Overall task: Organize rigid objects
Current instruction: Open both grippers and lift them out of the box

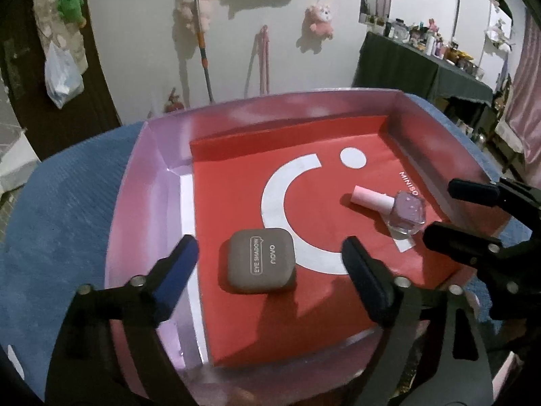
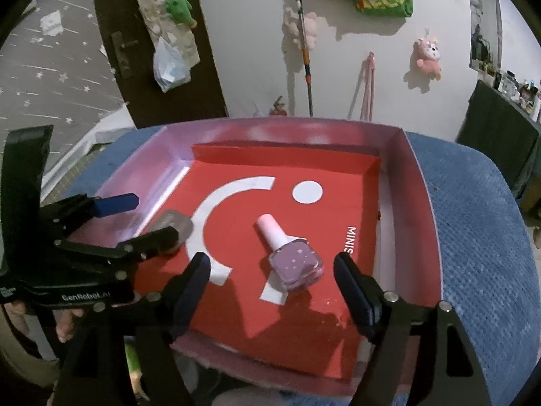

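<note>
**Tray contents and clearance, both grippers released**

We see a shallow pink tray (image 1: 135,182) lined with red paper (image 1: 236,176), resting on a blue textured surface (image 1: 61,209). The eye shadow case (image 1: 259,260) lies flat near the tray's left wall; the nail polish bottle (image 2: 287,253) lies on its side toward the right wall, well apart from the case. The left gripper (image 1: 270,264) has its jaws apart, clear of the case. The right gripper (image 2: 270,282) has its jaws apart around the bottle, not touching. The far half of the tray is open. In the right wrist view the left gripper covers most of the case.
</note>
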The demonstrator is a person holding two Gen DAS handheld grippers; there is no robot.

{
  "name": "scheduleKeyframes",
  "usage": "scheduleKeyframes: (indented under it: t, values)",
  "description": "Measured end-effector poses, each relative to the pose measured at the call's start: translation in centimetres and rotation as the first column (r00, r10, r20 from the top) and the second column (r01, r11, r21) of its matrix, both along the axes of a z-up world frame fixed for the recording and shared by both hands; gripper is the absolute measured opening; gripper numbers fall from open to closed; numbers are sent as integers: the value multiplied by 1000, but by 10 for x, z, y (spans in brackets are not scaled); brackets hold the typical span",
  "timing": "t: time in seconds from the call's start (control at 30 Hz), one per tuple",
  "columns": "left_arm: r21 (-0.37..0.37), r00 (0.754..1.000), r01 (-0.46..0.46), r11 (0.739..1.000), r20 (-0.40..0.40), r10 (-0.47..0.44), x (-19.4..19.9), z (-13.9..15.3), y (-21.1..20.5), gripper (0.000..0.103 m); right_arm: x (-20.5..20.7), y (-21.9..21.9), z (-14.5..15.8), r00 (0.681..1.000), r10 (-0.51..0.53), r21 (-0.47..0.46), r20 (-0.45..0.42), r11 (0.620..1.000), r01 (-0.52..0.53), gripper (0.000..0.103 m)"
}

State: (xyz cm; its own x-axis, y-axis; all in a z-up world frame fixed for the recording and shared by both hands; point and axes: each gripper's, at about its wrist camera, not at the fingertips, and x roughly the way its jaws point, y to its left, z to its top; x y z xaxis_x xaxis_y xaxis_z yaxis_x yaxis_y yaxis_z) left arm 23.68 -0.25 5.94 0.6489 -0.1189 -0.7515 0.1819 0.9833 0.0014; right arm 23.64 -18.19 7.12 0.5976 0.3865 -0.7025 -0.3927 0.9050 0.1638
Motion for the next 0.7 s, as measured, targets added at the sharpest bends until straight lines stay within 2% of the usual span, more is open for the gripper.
scheduleKeyframes:
  t: [0.03,0.07,0.23,0.7]
  values:
    - [-2,1000,1,1000,10,-1,-4,3,1,91,-4,-1,3,1000,-1,7,10,1000,1,91]
    - [-7,1000,1,1000,14,0,-6,5,1,91,-7,-2,5,1000,-4,11,17,1000,4,95]
    - [-59,1000,-14,998,21,15,-19,13,10,91,-29,-12,19,996,-24,55,82,998,20,103]
    - [-73,995,-42,996,93,49,-77,25,9,91,-84,-27,28,987,-62,86,152,995,49,103]
